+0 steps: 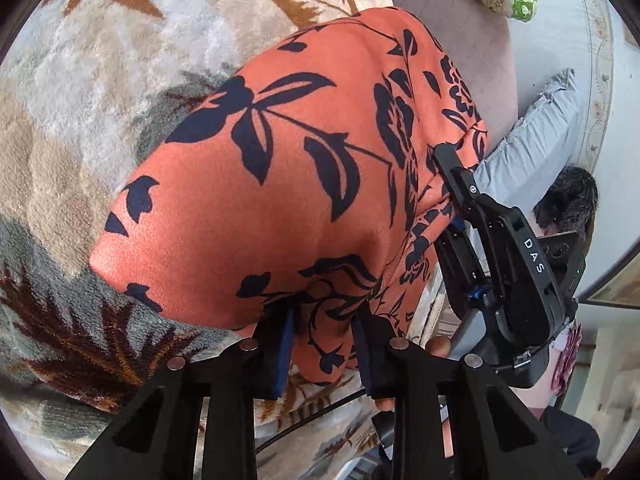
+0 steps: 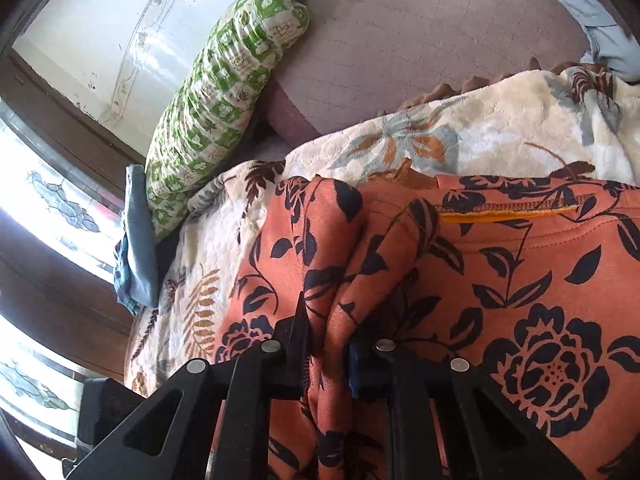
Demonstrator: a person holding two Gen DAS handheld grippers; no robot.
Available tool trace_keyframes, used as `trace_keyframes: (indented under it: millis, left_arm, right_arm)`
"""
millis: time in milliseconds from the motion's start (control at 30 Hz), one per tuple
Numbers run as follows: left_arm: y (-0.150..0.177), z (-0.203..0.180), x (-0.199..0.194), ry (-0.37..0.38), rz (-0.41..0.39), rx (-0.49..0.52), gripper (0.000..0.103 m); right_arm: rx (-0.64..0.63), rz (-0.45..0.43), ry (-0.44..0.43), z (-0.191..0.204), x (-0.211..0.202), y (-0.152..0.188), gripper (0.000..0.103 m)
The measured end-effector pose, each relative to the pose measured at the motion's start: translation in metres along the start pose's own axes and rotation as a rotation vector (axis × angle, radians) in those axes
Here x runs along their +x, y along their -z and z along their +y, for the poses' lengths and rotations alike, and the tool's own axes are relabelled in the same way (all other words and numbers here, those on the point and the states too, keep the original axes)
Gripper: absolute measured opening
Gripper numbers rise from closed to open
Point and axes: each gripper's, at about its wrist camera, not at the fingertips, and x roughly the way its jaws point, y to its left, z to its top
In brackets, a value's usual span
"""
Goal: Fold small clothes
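**Trainee:** Now, what is each gripper doing with the garment?

**Instructor:** Both are clenched on cloth. The left gripper (image 1: 324, 344) pinches a gathered bunch of the orange floral garment (image 1: 280, 168) at 6 o'clock in its own view. The right gripper (image 2: 326, 360) pinches a thick vertical fold of the same garment (image 2: 520, 300), also at 6 o'clock. The garment lies draped over the plush leaf-print blanket (image 1: 80, 100). In the left view the right gripper (image 1: 448, 164) also shows at 3 o'clock, at the far edge of the cloth.

**Trainee:** How is the fold best carried out?

**Instructor:** Keep both grips firm and move the two held edges together, level with each other. Hold the cloth lightly taut so that no wrinkle is trapped. Lay the edge down squarely on the flat part near the stitched seam (image 2: 508, 210) before releasing.

**Trainee:** What cannot be made out?

**Instructor:** The garment's full outline is cut off at the frame edges, so its type is uncertain. How many layers each gripper holds is hidden. Beyond the blanket, only the green patterned pillow (image 2: 224, 92) at 11 o'clock is clear.
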Motion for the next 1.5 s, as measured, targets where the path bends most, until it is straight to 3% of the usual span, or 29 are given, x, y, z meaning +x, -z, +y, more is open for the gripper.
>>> trace_keyframes:
  millis: [100, 233, 300, 367, 400, 467, 533, 633, 733, 933, 1067, 1133, 1200, 1233, 1267, 1300, 1333, 1500]
  left_arm:
    - [0.003, -0.019, 0.008, -0.013, 0.025, 0.052, 0.025]
    - [0.014, -0.038, 0.004, -0.085, 0.057, 0.151, 0.024]
    - [0.022, -0.054, -0.010, -0.145, 0.065, 0.295, 0.024]
    - [0.031, -0.073, -0.030, -0.199, 0.055, 0.453, 0.026]
    - [0.033, -0.082, -0.040, -0.215, 0.048, 0.518, 0.028]
    - [0.033, -0.106, -0.059, -0.259, 0.016, 0.626, 0.035]
    - [0.024, -0.133, -0.071, -0.323, -0.048, 0.703, 0.053]
    - [0.006, -0.169, -0.068, -0.408, -0.076, 0.750, 0.059]
    - [-0.005, -0.203, -0.041, -0.500, -0.035, 0.786, 0.059]
    - [-0.010, -0.256, 0.042, -0.651, 0.031, 0.829, 0.058]
    - [-0.015, -0.253, 0.108, -0.858, 0.079, 0.879, 0.056]
    - [-0.015, -0.247, 0.134, -0.969, 0.078, 0.937, 0.046]
    - [-0.021, -0.237, 0.154, -1.051, 0.072, 0.957, 0.044]
    - [-0.024, -0.232, 0.161, -1.071, 0.069, 0.954, 0.035]
    - [-0.026, -0.227, 0.167, -1.082, 0.064, 0.945, 0.029]
    - [-0.027, -0.224, 0.169, -1.076, 0.059, 0.938, 0.022]
    - [-0.027, -0.223, 0.168, -1.066, 0.051, 0.933, 0.018]
    - [-0.020, -0.246, 0.126, -0.875, -0.008, 0.885, 0.014]
  right_arm:
    - [0.023, -0.023, 0.028, -0.009, -0.014, -0.006, 0.014]
    - [0.082, 0.037, 0.102, -0.030, -0.016, 0.002, 0.023]
    - [0.102, -0.009, 0.050, -0.035, -0.035, 0.017, 0.026]
    - [0.124, -0.047, -0.004, -0.042, -0.055, 0.040, 0.054]
    - [0.139, -0.065, -0.007, -0.045, -0.063, 0.053, 0.060]
    - [0.186, -0.084, -0.053, -0.053, -0.072, 0.080, 0.060]
    - [0.245, -0.095, -0.088, -0.056, -0.072, 0.105, 0.060]
    - [0.279, -0.080, -0.145, -0.049, -0.061, 0.129, 0.060]
    - [0.285, -0.083, -0.199, -0.034, -0.049, 0.141, 0.062]
    - [0.152, -0.127, -0.144, -0.008, -0.031, 0.149, 0.064]
    - [0.146, -0.125, -0.165, -0.010, -0.026, 0.150, 0.064]
    - [0.153, -0.128, -0.179, -0.012, -0.024, 0.148, 0.064]
    - [0.157, -0.138, -0.183, -0.016, -0.022, 0.147, 0.063]
    - [0.154, -0.139, -0.185, -0.016, -0.021, 0.146, 0.061]
    - [0.155, -0.143, -0.184, -0.018, -0.019, 0.145, 0.053]
    - [0.171, -0.140, -0.191, -0.021, -0.018, 0.144, 0.033]
    - [0.193, -0.132, -0.205, -0.031, -0.021, 0.146, 0.025]
    - [0.167, -0.185, -0.236, -0.024, -0.046, 0.142, 0.019]
